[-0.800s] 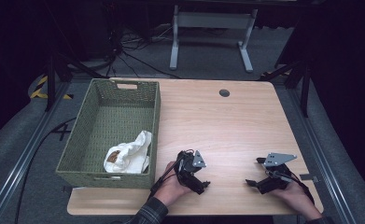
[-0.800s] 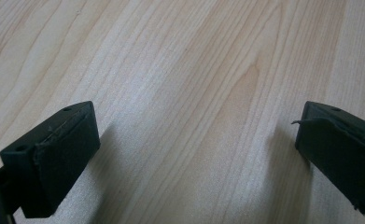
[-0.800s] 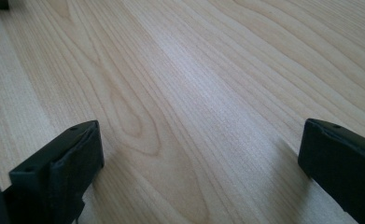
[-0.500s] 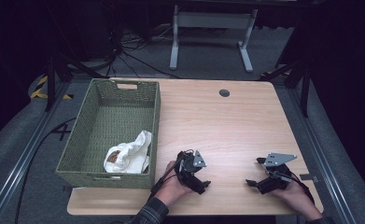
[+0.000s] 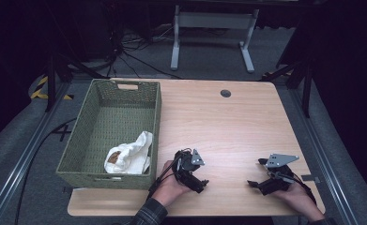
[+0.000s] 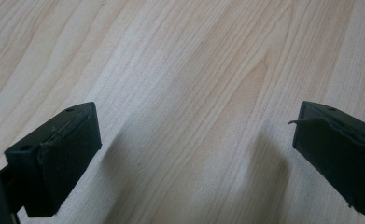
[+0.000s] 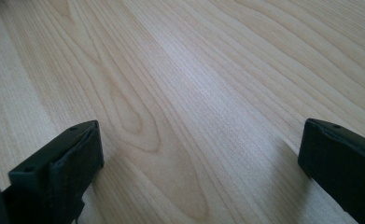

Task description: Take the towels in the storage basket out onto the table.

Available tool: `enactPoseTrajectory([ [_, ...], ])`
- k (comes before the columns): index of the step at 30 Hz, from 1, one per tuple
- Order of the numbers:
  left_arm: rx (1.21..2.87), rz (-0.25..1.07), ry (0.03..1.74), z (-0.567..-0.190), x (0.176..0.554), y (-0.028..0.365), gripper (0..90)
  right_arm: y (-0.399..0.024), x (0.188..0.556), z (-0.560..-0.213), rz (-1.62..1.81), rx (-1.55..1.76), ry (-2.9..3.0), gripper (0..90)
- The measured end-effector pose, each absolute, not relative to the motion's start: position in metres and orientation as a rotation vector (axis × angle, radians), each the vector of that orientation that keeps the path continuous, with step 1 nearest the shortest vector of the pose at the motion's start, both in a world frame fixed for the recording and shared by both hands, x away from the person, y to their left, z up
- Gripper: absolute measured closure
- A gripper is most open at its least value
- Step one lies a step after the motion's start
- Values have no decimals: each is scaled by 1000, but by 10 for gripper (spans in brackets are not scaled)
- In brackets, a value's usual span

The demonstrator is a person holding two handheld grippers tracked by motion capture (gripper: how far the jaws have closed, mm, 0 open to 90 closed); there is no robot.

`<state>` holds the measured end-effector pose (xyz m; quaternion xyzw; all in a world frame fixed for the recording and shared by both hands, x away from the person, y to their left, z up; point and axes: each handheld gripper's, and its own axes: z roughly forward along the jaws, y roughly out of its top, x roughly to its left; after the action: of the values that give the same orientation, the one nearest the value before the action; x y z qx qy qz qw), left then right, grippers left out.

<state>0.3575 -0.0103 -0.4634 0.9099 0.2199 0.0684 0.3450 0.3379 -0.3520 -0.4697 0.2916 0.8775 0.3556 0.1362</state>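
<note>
Both claws sit low on the worktop [image 5: 228, 126], near its front edge. The green woven basket [image 5: 155, 122] is the landmark, at the worktop's left end. Left claw [image 5: 199, 182] is just right of the basket's front right corner, held in the left hand [image 5: 168, 187]. Right claw [image 5: 255, 183] is well to the right of the basket, in the right hand [image 5: 299, 197], grey plate on top.

Left claw [image 6: 194, 144]: jaws spread wide, nothing between them, just bare wood grain in the left gripper view. Right claw [image 7: 199, 158]: same, jaws wide apart, empty, bare wood in the right gripper view.

The thing nearest the claws is a white cloth bundle [image 5: 130, 153] with a brownish patch. It lies inside the basket, in the front right corner, against the right wall. Neither claw touches it. Rest of the basket looks empty.

Step, judged: idle or ready pose; no grasp is under way and the cloth is already in the basket, so either the work is done or it has not started.

Next move, if the cloth is to be handled: left claw is closer. It would need to lift over the basket's right wall, come down on the bundle with jaws open, and close on a fold. The soft cloth may slip or bunch.
</note>
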Motion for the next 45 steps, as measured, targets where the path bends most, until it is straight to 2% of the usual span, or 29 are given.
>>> enactPoseTrajectory([
  [45,2315,109,595,-429,360,-1,36,-352,338,-470,1030,845,2540,3],
])
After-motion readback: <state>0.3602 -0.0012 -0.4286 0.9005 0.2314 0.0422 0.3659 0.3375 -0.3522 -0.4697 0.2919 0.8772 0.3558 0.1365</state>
